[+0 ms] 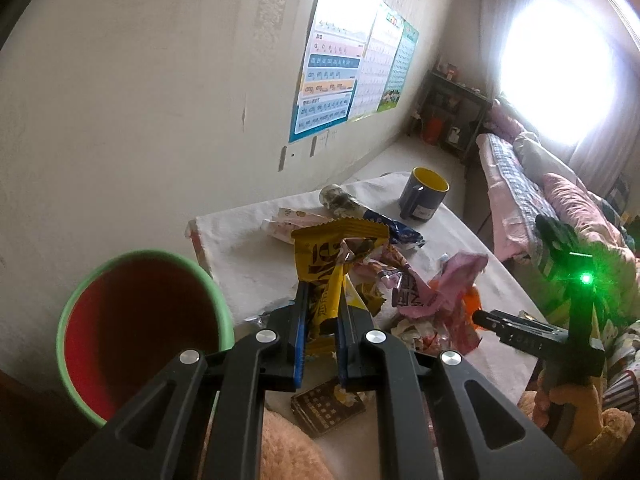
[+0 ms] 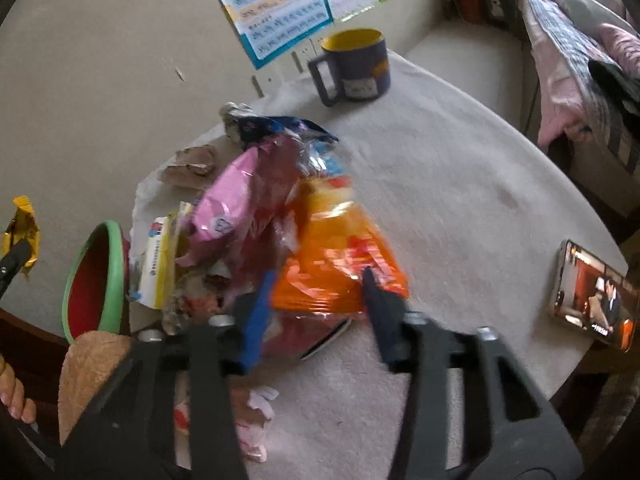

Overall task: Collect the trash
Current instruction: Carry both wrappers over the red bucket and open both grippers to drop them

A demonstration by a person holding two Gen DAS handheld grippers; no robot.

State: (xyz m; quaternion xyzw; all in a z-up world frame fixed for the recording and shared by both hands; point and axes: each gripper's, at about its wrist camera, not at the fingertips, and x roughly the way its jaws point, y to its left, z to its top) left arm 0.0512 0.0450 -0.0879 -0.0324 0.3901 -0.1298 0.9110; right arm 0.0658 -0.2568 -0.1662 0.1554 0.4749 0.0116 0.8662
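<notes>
My left gripper (image 1: 322, 284) is shut on a yellow snack wrapper (image 1: 332, 248), which it holds up above the table just right of the green-rimmed red bin (image 1: 148, 254). The right wrist view shows that wrapper (image 2: 22, 228) at the far left, above the bin (image 2: 116, 264). In a blurred picture, my right gripper (image 2: 318, 276) has one finger on each side of an orange packet (image 2: 336, 248) and pinches its near end. This packet lies on a heap of wrappers beside a pink wrapper (image 2: 236, 200). From the left wrist view, the right gripper (image 1: 478, 320) reaches into the heap.
A blue mug (image 2: 356, 64) with a yellow inside stands at the far end of the cloth-covered table (image 2: 460, 184). A phone (image 2: 592, 296) with a lit screen lies at the right edge. A brown plush object (image 2: 92, 364) sits near the bin. A bed (image 1: 520, 184) lies beyond the table.
</notes>
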